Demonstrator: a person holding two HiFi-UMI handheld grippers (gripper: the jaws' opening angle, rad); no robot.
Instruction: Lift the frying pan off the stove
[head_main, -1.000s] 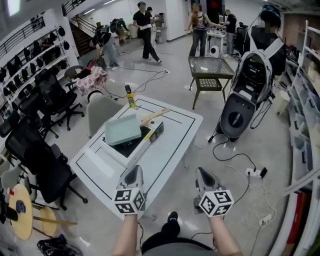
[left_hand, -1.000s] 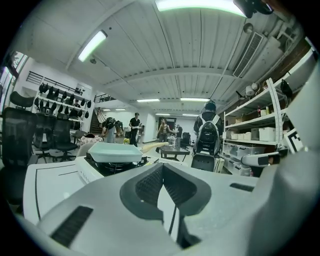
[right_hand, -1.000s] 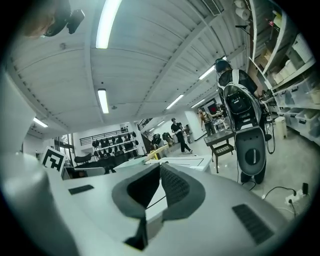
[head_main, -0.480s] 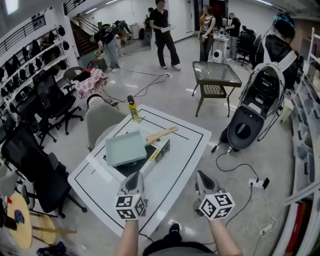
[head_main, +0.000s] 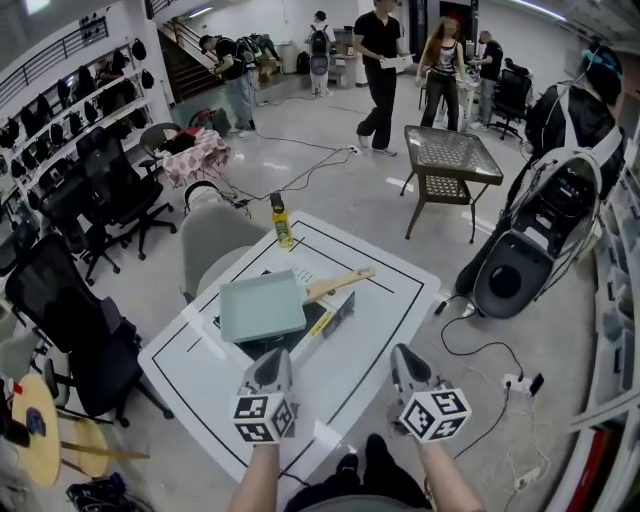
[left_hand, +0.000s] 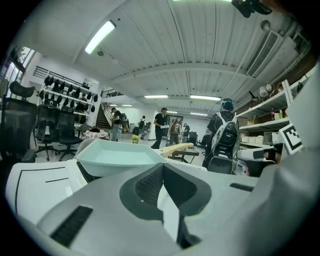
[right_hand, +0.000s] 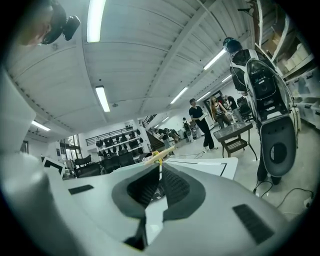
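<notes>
Hovering level before the frying pan, left gripper, right gripper, fingers closed

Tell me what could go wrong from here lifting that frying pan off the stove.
The left gripper and right gripper are both shut, short of the frying pan; unopened, they would only shove it on the stove.
Its wooden handle angles away to the far right; gripped at the end, the pan may tip.
The yellow bottle beyond could get knocked.
</notes>
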